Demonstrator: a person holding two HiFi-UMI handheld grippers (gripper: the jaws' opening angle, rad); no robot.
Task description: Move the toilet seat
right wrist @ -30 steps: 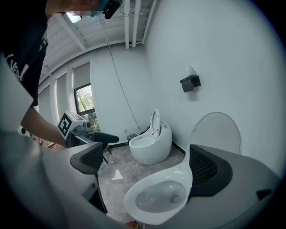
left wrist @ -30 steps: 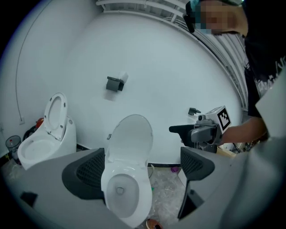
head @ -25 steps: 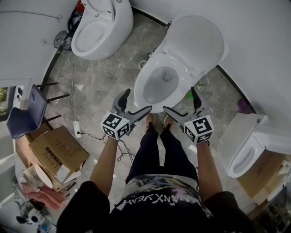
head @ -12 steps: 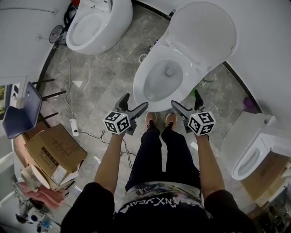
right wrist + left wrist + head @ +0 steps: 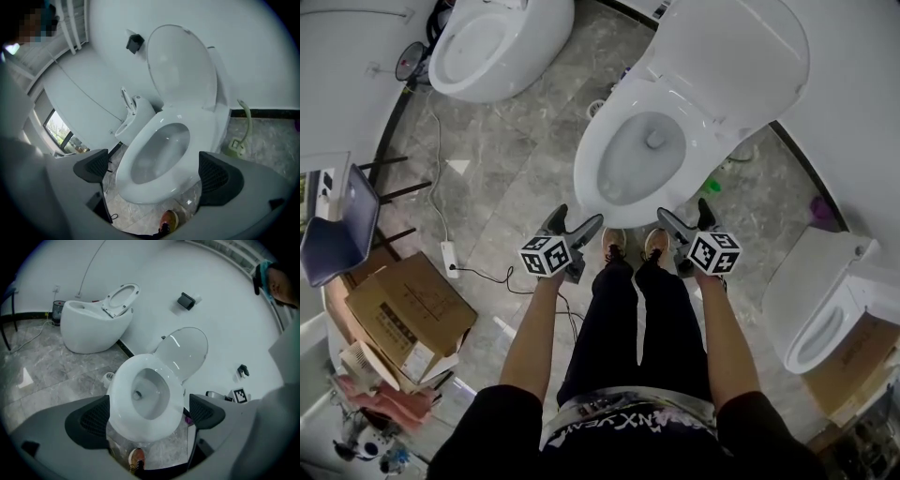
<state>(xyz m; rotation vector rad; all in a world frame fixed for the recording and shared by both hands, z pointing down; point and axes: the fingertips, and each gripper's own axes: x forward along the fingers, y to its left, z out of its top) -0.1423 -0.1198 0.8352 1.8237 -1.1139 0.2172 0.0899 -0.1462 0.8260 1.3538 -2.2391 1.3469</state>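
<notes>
A white toilet stands ahead of me with its seat point(image 5: 592, 178) lying flat on the bowl and its lid point(image 5: 736, 56) raised against the wall. My left gripper point(image 5: 579, 217) is open just short of the bowl's front left rim, touching nothing. My right gripper point(image 5: 682, 211) is open at the front right rim, also empty. In the left gripper view the seat point(image 5: 123, 394) and lid point(image 5: 185, 350) show between the open left gripper point(image 5: 150, 414). The right gripper view frames the seat point(image 5: 140, 187) and lid point(image 5: 180, 65) across the open right gripper point(image 5: 154, 172).
My shoes point(image 5: 614, 242) stand right at the bowl's base. A second toilet point(image 5: 492, 42) is at the far left and a third toilet point(image 5: 825, 300) at the right. A cardboard box point(image 5: 408, 309), a blue chair point(image 5: 337, 234) and a power strip point(image 5: 448, 255) with its cable lie on the left floor.
The toilet has drawn nearer and larger in the head view. Both grippers have kept level in front of the bowl and stayed open; the seat and lid have not moved.
</notes>
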